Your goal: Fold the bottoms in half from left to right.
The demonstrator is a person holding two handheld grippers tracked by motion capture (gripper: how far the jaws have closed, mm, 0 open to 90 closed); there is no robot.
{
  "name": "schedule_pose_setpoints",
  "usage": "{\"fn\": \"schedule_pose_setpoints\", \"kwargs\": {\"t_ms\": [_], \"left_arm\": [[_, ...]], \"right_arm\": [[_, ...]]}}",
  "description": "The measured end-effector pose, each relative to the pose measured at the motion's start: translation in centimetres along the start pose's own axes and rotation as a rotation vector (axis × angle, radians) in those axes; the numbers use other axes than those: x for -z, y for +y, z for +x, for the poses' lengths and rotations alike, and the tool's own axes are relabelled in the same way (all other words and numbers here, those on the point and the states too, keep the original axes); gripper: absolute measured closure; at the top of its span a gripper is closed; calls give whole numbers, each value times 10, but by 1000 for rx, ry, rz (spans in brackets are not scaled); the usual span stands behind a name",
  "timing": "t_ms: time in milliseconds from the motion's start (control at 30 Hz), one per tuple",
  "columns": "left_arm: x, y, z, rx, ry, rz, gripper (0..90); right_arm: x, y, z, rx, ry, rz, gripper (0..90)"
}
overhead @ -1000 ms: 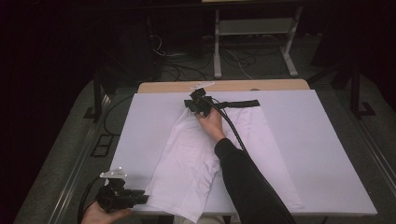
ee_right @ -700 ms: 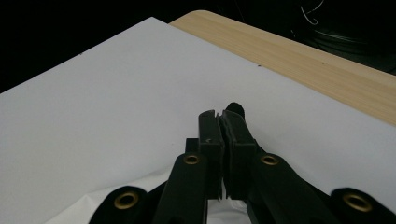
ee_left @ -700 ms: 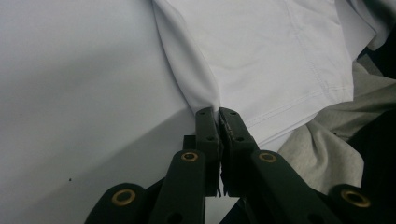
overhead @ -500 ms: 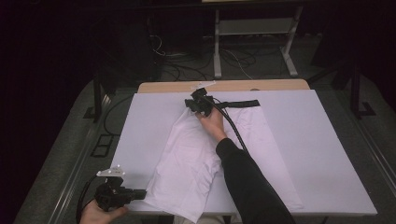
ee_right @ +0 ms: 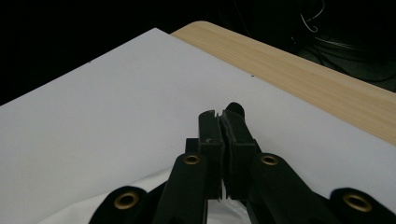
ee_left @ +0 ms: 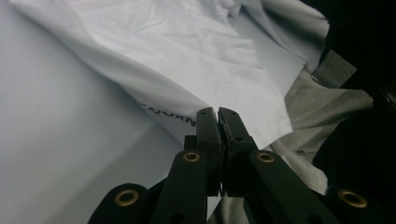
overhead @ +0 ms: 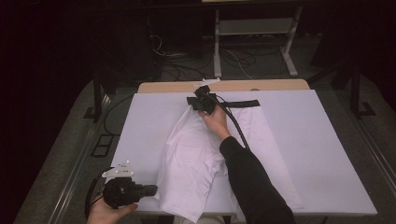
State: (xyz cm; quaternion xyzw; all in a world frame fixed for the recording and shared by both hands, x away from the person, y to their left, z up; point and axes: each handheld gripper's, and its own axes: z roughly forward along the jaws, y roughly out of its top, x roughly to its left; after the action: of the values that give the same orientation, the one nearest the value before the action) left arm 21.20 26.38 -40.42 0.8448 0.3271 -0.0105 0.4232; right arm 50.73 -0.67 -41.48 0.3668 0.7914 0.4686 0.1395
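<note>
Folding the white shirt (overhead: pixel 201 154) spread mid-tabletop (overhead: pixel 327 154) goes best if you keep its far corner pinned under the right gripper (overhead: pixel 198 101), fingers together, while the left gripper (ee_left: pixel 218 122), fingers clamped on the shirt's near edge, lifts evenly.

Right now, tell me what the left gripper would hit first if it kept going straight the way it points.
Probably the white shirt: the left gripper, jaws shut, points at its near hem edge. Whether it already pinches that hem is unclear from this angle.
</note>
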Motion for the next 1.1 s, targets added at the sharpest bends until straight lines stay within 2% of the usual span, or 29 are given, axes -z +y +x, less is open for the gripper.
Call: {"fn": "schedule_pose_setpoints", "kwargs": {"t_ms": [200,467,667,1100], "left_arm": [[-4,10,-8,-39,-23,-11,869],[-10,21,-14,-59,-55,-44,869],[-16,29,-20,-79,-74,-44,870],[-30,39,-28,-103,-125,-46,869]], "right_arm": [[7,2,-2,10,2,-5,861],[14,2,-2,22,12,-5,861],[17,2,-3,29,13,-4,861],[31,6,-20,9,-20,-12,861]]}}
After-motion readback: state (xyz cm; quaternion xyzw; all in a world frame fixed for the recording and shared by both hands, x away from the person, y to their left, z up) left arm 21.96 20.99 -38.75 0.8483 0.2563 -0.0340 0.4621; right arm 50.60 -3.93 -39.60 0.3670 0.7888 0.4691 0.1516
